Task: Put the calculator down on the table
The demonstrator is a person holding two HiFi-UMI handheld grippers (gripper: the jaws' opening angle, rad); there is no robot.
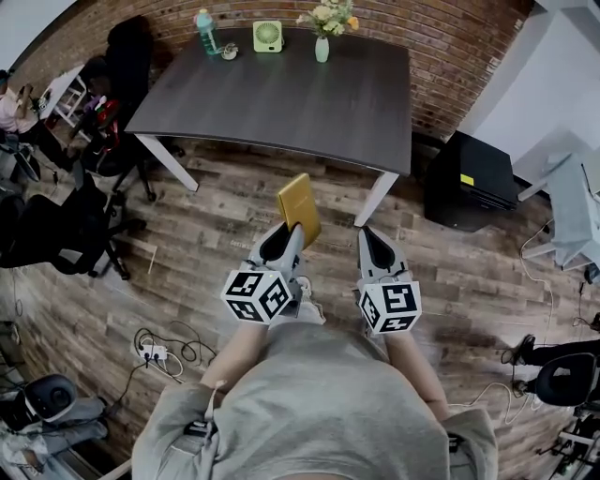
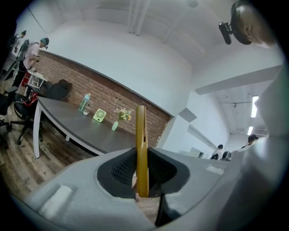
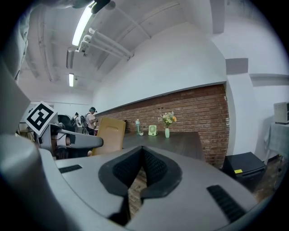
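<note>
My left gripper [image 1: 292, 228] is shut on a flat yellow calculator [image 1: 299, 207], holding it upright above the wooden floor, short of the dark table [image 1: 281, 94]. The left gripper view shows the calculator [image 2: 142, 149] edge-on, clamped between the jaws [image 2: 141, 178]. My right gripper [image 1: 367, 234] hangs beside it, shut and empty. From the right gripper view the calculator's [image 3: 109, 135] back is seen at left, and the jaws [image 3: 142, 169] meet with nothing between them.
On the table's far edge stand a water bottle [image 1: 205, 31], a small green fan [image 1: 268, 36] and a vase of flowers [image 1: 322, 26]. Office chairs [image 1: 66, 234] stand at left, a black cabinet [image 1: 467, 180] at right, cables [image 1: 159, 352] on the floor.
</note>
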